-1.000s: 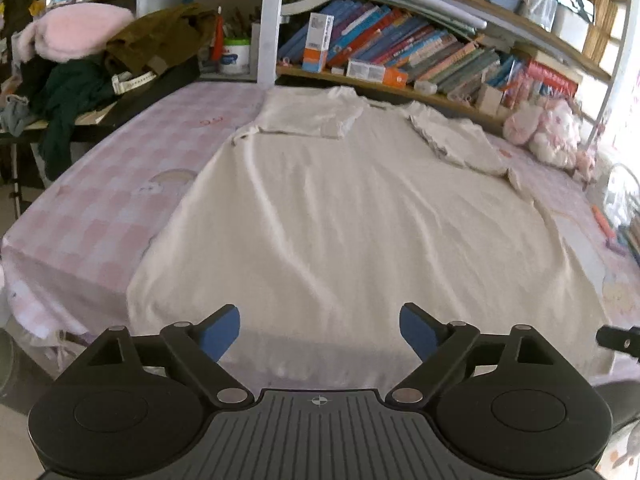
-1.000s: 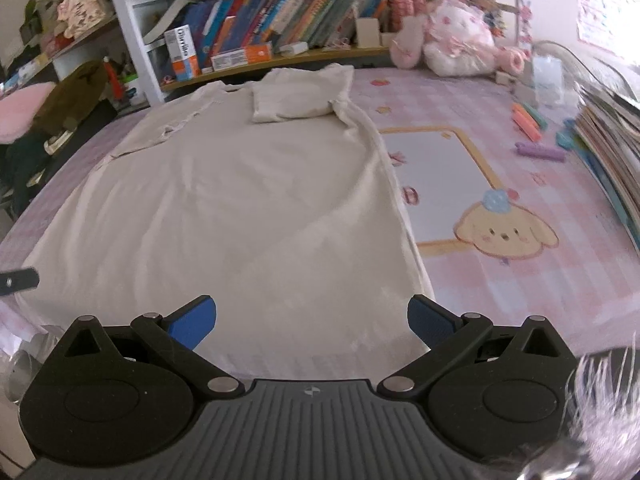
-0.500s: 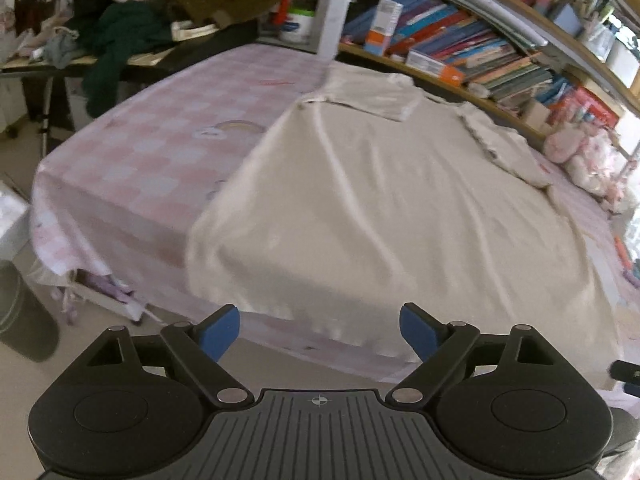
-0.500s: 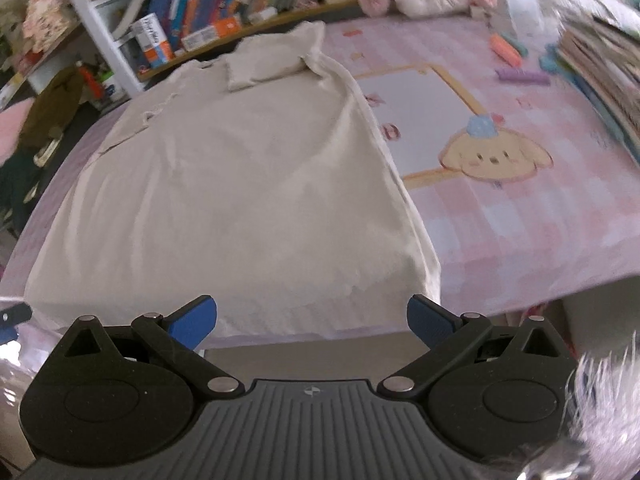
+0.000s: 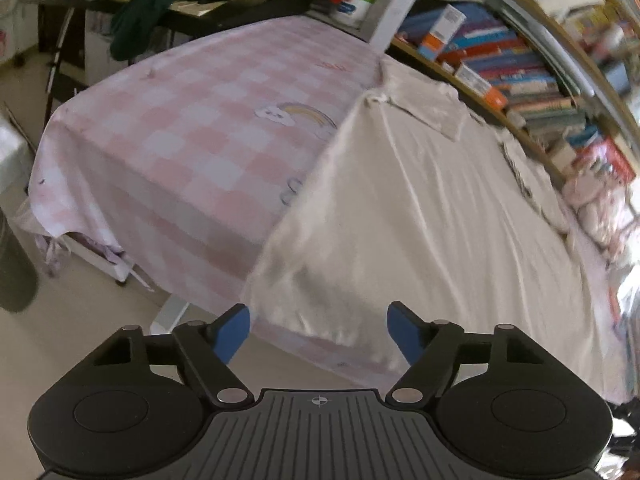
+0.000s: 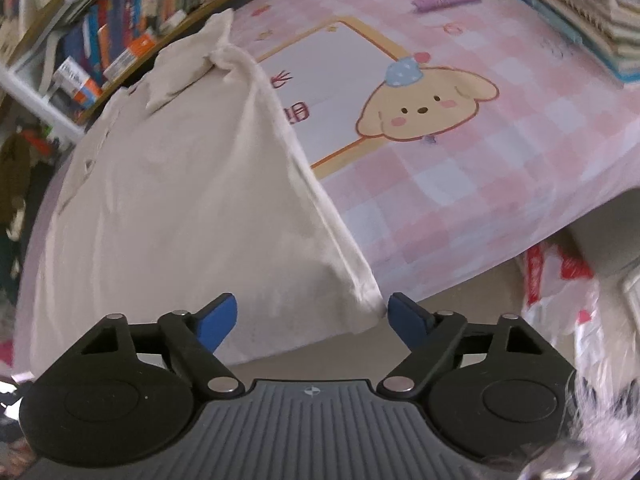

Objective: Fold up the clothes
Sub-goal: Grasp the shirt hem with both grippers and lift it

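Cream garment point(image 5: 420, 208), just one, lies spread flat on the pink checked bed point(image 5: 192, 132), its hem hanging over the near edge. Left gripper point(image 5: 318, 332) shows a rainbow print point(image 5: 304, 114); right gripper point(image 6: 312, 320) shows a puppy print point(image 6: 424, 108) instead. Both pairs of fingers have just been closing, still released, each framing one hem corner.

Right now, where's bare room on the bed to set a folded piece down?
Two free patches of pink checked sheet: one left of the cream garment around the rainbow print, one on its right by the puppy print. Crowded along the bookshelf and beside the stacked books.
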The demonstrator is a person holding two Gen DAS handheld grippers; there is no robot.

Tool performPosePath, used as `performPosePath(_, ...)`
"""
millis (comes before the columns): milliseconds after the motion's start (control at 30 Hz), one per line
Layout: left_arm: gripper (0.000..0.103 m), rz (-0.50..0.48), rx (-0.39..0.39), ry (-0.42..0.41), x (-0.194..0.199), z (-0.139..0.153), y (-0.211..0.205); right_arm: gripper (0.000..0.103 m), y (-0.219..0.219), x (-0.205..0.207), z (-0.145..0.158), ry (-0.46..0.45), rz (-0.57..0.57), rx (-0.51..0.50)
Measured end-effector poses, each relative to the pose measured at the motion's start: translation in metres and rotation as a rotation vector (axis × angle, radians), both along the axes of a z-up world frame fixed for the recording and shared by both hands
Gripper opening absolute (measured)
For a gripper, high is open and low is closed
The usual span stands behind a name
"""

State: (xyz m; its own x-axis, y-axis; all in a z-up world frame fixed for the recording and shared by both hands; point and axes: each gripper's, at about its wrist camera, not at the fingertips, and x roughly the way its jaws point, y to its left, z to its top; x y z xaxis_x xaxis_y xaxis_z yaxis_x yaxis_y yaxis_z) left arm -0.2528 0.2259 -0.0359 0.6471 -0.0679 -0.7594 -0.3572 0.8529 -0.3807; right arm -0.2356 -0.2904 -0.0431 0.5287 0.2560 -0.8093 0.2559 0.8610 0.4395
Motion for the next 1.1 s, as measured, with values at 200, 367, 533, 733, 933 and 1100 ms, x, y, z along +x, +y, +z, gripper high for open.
performPosePath(200, 0.075, 0.011, -0.049, 0.012, 0.021, -0.011, 0.035, 0.080, -0.013, 0.017, -0.003, 0.050, 0.030, 0.053)
performPosePath(367, 0.075, -0.031, -0.211, 0.047, 0.042, -0.032, 0.057, 0.080, -0.026, 0.033, -0.013, 0.138, 0.042, 0.169)
performPosePath(533, 0.075, -0.055, -0.316, 0.076, 0.052, -0.048, 0.063, 0.080, -0.030, 0.048, -0.019, 0.214, 0.080, 0.225)
performPosePath(733, 0.073, -0.163, -0.328, 0.063, 0.044, -0.032, 0.061, 0.057, -0.037, 0.045, -0.009, 0.238, 0.142, 0.266)
performPosePath(933, 0.064, -0.215, -0.314, 0.061, 0.042, -0.024, 0.065, 0.048, -0.041, 0.044, 0.003, 0.222, 0.183, 0.261)
performPosePath(1100, 0.027, -0.218, -0.277, 0.073, 0.042, -0.024, 0.065, 0.025, -0.040, 0.043, 0.005, 0.214, 0.214, 0.249)
